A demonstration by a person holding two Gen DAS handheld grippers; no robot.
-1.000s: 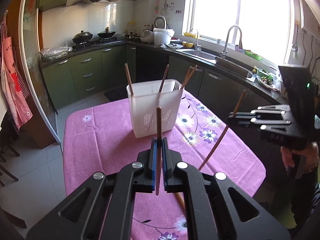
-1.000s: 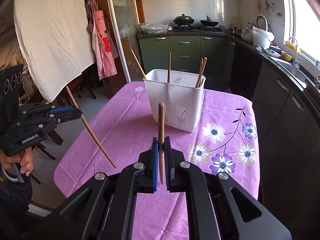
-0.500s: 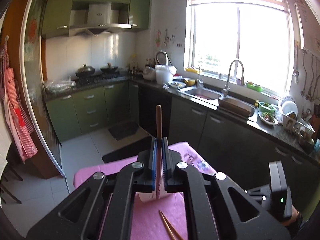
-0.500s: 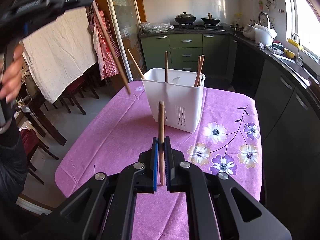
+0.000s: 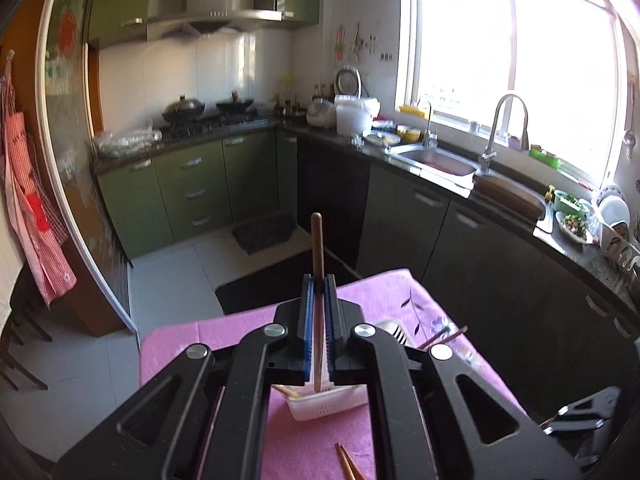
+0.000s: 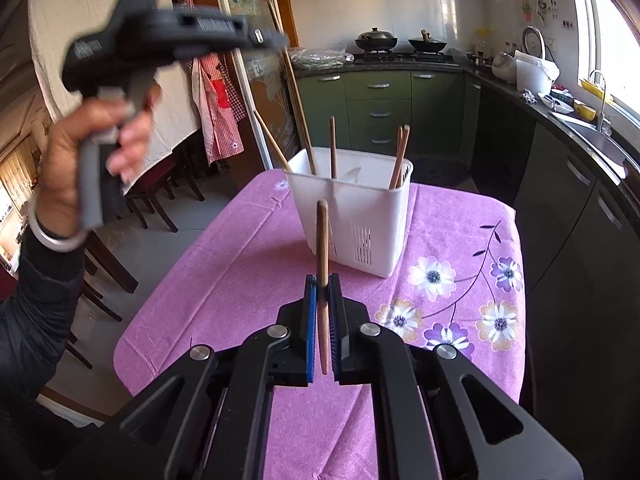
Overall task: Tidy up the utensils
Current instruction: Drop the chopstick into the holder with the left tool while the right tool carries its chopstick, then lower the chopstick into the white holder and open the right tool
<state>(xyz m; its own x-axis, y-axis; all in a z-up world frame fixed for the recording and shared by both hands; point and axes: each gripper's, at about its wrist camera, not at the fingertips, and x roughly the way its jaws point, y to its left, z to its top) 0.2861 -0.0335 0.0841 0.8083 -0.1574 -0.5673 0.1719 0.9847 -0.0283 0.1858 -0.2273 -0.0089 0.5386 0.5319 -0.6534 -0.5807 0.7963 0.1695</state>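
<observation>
The left wrist view is looking down over the desk (image 5: pixel 404 284) from above and is showing the white utensil holder (image 5: pixel 320 404) only in part, behind and below the left gripper (image 5: pixel 318 280); it is also showing two loose chopsticks (image 5: pixel 347 462) lying together on the pink cloth near the bottom edge, which the right wrist view is not showing. The right wrist view is showing the whole utensil holder (image 6: pixel 352 216) standing upright on the flowered cloth of the desk (image 6: pixel 248 264), and it is showing the left gripper (image 6: pixel 280 42) from outside, raised at upper left in the person's left hand (image 6: pixel 96 148), somewhat blurred. The left gripper is clamping one chopstick (image 5: pixel 318 264) between its blue pads, with no visible gap; in the right wrist view this chopstick (image 6: pixel 298 108) is slanting down from the gripper, with its lower end inside the holder at the left side. The right gripper (image 6: pixel 323 284) is closed on a second chopstick (image 6: pixel 322 280), held nearly upright and well short of the holder. Counted in the right wrist view, five chopsticks are standing in or reaching into the holder: one leaning out at the left corner, the one held by the left gripper, one upright, and two together at the right. Both grippers together are holding two chopsticks.
</observation>
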